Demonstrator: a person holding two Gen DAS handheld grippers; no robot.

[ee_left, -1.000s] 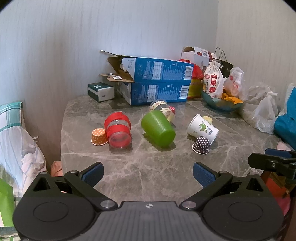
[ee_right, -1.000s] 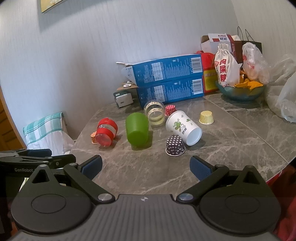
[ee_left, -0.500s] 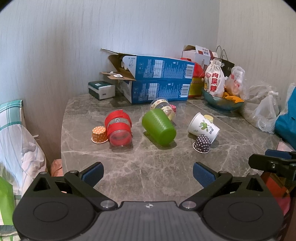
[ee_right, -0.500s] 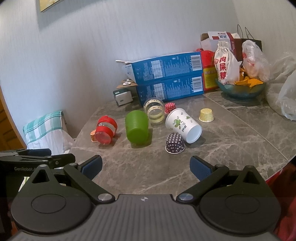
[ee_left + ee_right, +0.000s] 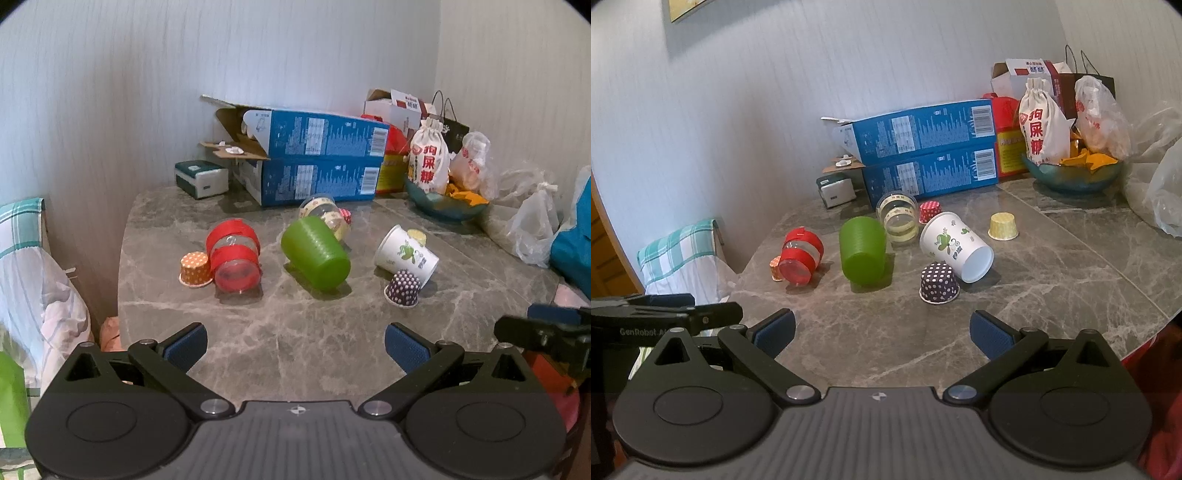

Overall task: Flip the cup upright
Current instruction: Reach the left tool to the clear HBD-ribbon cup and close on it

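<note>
Several cups lie on their sides on a grey marble table [image 5: 295,332]: a clear cup with red bands [image 5: 234,256] [image 5: 799,256], a green cup [image 5: 316,253] [image 5: 862,251], a clear cup with yellow bands [image 5: 897,218] and a white printed paper cup [image 5: 406,254] [image 5: 956,245]. Small dotted cups stand upside down: orange [image 5: 194,268], purple [image 5: 402,288] [image 5: 938,283], red [image 5: 929,211], yellow [image 5: 1003,227]. My left gripper [image 5: 295,341] is open and empty near the front edge. My right gripper [image 5: 882,332] is open and empty, short of the cups.
Two stacked blue boxes [image 5: 317,162] [image 5: 923,151] and a small green-white box [image 5: 201,179] stand at the back by the wall. A bowl with a cloth bag [image 5: 1043,122] and plastic bags [image 5: 532,229] crowd the right. A pillow [image 5: 679,254] lies left.
Both views have crept slightly closer to the table. The cups have not moved and both grippers stay open.
</note>
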